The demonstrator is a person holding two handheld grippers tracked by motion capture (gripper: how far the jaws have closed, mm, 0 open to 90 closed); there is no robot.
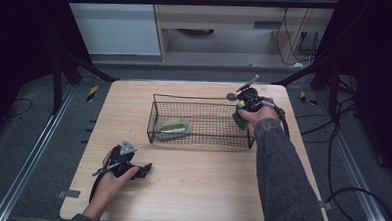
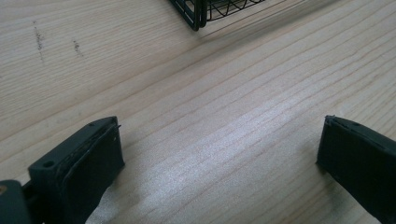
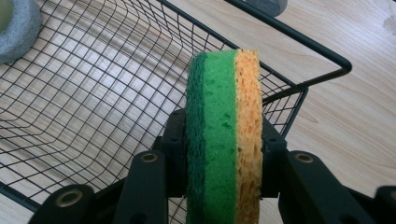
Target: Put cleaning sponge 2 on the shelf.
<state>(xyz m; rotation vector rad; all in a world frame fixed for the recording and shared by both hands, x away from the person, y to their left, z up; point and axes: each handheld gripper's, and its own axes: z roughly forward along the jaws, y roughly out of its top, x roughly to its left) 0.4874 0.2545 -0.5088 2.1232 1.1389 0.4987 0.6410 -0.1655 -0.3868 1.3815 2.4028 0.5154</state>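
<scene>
Nearest the camera in the high view, the left tool point(image 1: 142, 170) rests low over the near left part of the wooden table point(image 1: 195, 190), held in the person's left hand point(image 1: 112, 183). Its jaws stand wide apart with nothing between them; in the left gripper view they frame bare wood grain, and a corner of the wire basket point(image 2: 198, 14) shows at the top edge, a little way off.

Farther out, the black wire basket point(image 1: 201, 140) sits near the middle of the table, its long side running left to right. A pale, greyish-rimmed object with a yellow-green middle point(image 1: 173, 126) lies inside it at the left end; what it is I cannot tell.

At the basket's right end, the right tool point(image 1: 241, 114) is clamped on a sponge point(image 1: 240, 118), the person's right hand point(image 1: 262, 113) and grey sleeve point(image 1: 281, 179) reaching in from the near right. In the right gripper view the sponge point(image 3: 223, 135) stands on edge between the two black jaws, which press on its broad faces: a dark green scouring layer on one side, a brighter green layer in the middle, an orange-yellow layer on the other. It is held up over the basket's right end, above the mesh floor and just inside the corner of the rim point(image 3: 327, 56). It does not touch the mesh below.
</scene>
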